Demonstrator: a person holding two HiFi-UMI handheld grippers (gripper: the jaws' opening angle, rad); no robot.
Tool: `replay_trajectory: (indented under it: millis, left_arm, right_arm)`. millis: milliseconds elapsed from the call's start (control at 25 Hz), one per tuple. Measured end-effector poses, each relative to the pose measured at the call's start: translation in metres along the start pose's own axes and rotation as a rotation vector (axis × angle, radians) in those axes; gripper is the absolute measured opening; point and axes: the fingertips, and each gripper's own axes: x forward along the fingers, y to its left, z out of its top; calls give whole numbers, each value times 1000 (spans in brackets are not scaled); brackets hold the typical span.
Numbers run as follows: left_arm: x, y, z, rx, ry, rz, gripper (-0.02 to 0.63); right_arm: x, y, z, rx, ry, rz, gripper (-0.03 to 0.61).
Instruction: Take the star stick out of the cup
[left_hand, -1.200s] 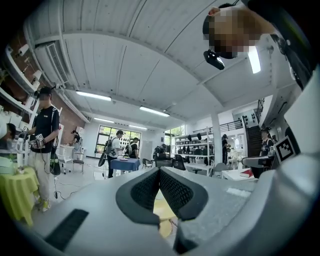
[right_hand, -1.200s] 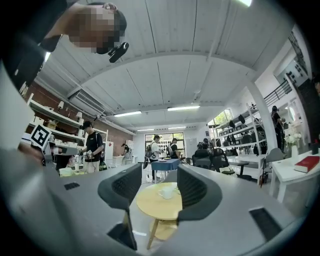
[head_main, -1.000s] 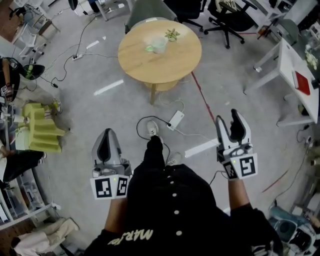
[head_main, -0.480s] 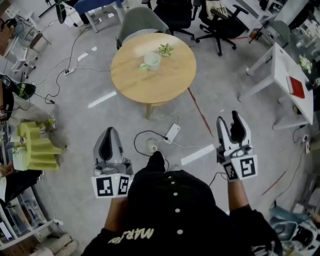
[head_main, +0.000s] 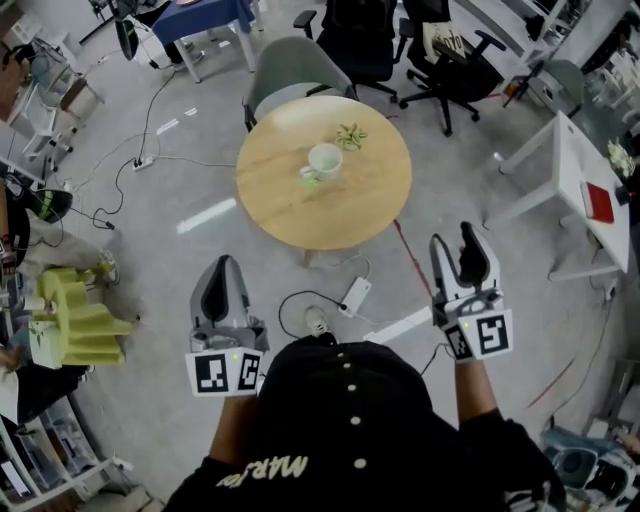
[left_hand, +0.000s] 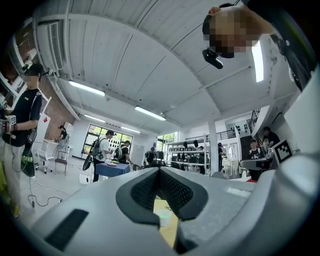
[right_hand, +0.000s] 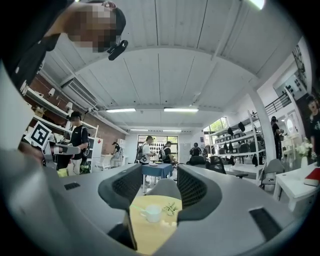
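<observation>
A white cup stands on a round wooden table, ahead of me across the floor. A green star stick leans out of the cup toward me. Beside the cup lies a small green sprig. My left gripper is held low at the left, far short of the table, its jaws shut and empty. To the right, my right gripper is open and empty, also short of the table. Between the right gripper jaws I see the cup and stick. The left gripper shows the cup through a narrow slit.
A grey chair stands behind the table, and black office chairs are farther back. A white desk is at the right. A power strip and cables lie on the floor before the table. A yellow-green object sits at left.
The table with the cup has come nearer and lower in the head view over the second. Both grippers keep the same pose and jaw state.
</observation>
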Motion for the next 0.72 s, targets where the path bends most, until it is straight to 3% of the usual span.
replay_trajectory:
  millis: [360,720]
  left_arm:
    - [31,64,0,-11,13,-8,3]
    - [64,81,-7,-30,19,-17,3]
  right_arm:
    - [66,37,-3,-14,18,8,209]
    - [101,30,-8,-33,28,-3,207]
